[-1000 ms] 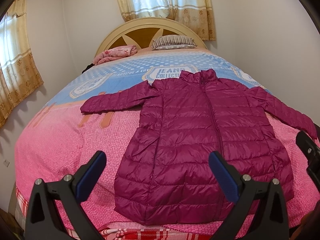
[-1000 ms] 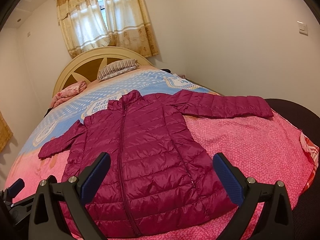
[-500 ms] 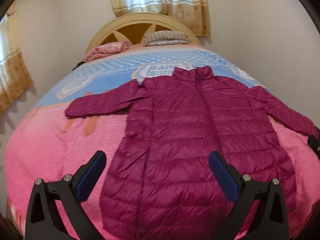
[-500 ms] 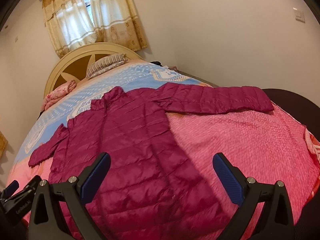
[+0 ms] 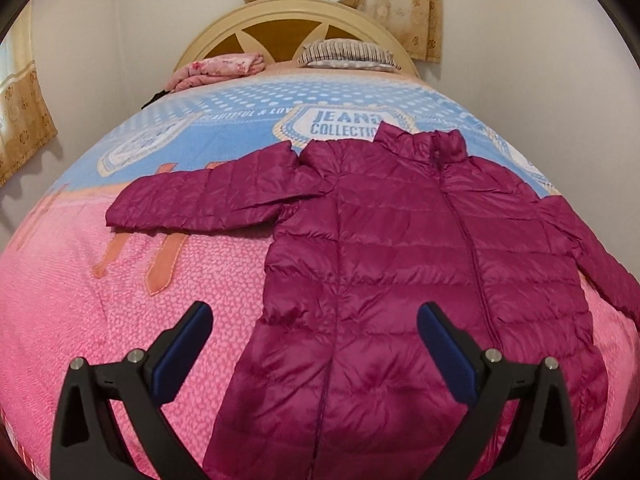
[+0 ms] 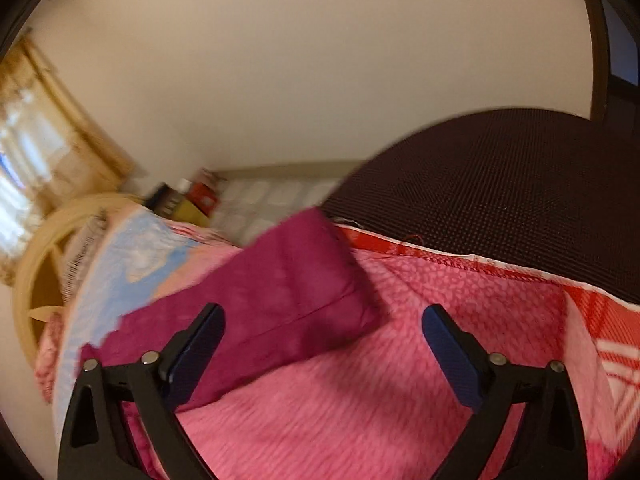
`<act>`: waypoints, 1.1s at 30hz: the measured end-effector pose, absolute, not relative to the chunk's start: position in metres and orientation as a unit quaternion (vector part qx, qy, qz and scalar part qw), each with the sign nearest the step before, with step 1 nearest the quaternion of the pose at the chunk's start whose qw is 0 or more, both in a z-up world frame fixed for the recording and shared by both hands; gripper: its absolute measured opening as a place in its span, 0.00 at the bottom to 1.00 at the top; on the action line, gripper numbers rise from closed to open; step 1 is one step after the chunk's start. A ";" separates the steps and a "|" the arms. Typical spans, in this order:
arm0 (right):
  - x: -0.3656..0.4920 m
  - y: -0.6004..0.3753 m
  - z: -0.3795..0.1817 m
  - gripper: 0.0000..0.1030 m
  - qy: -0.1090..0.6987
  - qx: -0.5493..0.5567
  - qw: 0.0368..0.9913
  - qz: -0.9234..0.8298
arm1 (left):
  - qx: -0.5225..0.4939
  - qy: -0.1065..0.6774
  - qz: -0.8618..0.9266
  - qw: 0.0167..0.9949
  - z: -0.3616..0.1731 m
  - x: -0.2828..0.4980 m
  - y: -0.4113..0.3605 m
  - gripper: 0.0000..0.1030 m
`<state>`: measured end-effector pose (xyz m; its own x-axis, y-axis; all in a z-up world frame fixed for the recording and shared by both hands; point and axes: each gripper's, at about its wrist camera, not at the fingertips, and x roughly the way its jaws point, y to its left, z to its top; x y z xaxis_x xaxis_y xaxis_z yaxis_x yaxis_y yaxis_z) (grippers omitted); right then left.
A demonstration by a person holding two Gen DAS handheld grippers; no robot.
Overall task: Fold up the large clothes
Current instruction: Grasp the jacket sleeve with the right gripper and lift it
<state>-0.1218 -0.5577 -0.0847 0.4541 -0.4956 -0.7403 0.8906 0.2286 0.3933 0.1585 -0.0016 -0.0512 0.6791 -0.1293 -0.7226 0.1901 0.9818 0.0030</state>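
Observation:
A magenta quilted puffer jacket (image 5: 400, 264) lies flat and zipped on the bed, collar toward the headboard, both sleeves spread out. My left gripper (image 5: 314, 340) is open and empty, hovering over the jacket's lower left side. Its left sleeve (image 5: 200, 200) stretches out ahead of it. My right gripper (image 6: 322, 340) is open and empty, just short of the cuff of the right sleeve (image 6: 280, 280), which lies near the bed's right edge. The right wrist view is blurred.
The bed has a pink and blue cover (image 5: 80, 280) and a cream headboard (image 5: 296, 20), with a striped pillow (image 5: 348, 52) and a folded pink blanket (image 5: 220, 68). A dark mesh surface (image 6: 500, 200) borders the bed on the right. Walls stand close on both sides.
Both grippers moved forward over the bed. The left shifted toward the jacket's left side. The right swung sharply right and down toward the right sleeve cuff. Both stayed open.

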 end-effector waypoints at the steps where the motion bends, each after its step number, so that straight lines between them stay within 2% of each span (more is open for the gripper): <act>1: -0.115 -0.562 -0.089 0.81 0.250 0.412 0.743 -0.465 | 0.038 0.394 -0.087 0.914 -0.052 0.161 -0.001 1.00; 4: -0.093 -0.567 -0.101 0.74 0.296 0.387 0.733 -0.475 | 0.039 0.400 -0.087 0.911 -0.056 0.170 0.000 1.00; 5: -0.089 -0.567 -0.104 0.65 0.305 0.385 0.728 -0.480 | 0.042 0.402 -0.086 0.911 -0.057 0.173 0.001 1.00; 7: -0.086 -0.566 -0.104 0.59 0.310 0.356 0.730 -0.494 | 0.047 0.403 -0.083 0.910 -0.059 0.177 0.002 1.00; 9: -0.083 -0.568 -0.103 0.40 0.312 0.349 0.737 -0.487 | 0.049 0.405 -0.080 0.909 -0.061 0.183 0.006 1.00; 10: -0.082 -0.569 -0.101 0.36 0.312 0.345 0.740 -0.485 | 0.048 0.407 -0.080 0.909 -0.061 0.186 0.007 1.00; 11: -0.081 -0.570 -0.098 0.22 0.313 0.342 0.746 -0.479 | 0.045 0.408 -0.079 0.908 -0.061 0.188 0.010 1.00; 12: -0.078 -0.569 -0.093 0.15 0.316 0.332 0.749 -0.478 | 0.041 0.411 -0.078 0.907 -0.062 0.191 0.013 1.00; 17: -0.060 -0.530 -0.032 0.13 0.289 0.251 0.797 -0.467 | 0.030 0.409 -0.077 0.909 -0.063 0.199 0.025 1.00; 24: 0.029 -0.413 0.060 0.12 0.279 0.155 0.895 -0.312 | 0.004 0.409 -0.072 0.910 -0.062 0.211 0.043 1.00; 29: 0.110 -0.311 0.058 0.12 0.311 0.126 0.927 -0.168 | 0.003 0.401 -0.048 0.915 -0.064 0.212 0.063 1.00; 33: 0.178 -0.227 0.016 0.12 0.341 0.107 0.931 -0.073 | -0.013 0.407 -0.023 0.913 -0.070 0.219 0.088 1.00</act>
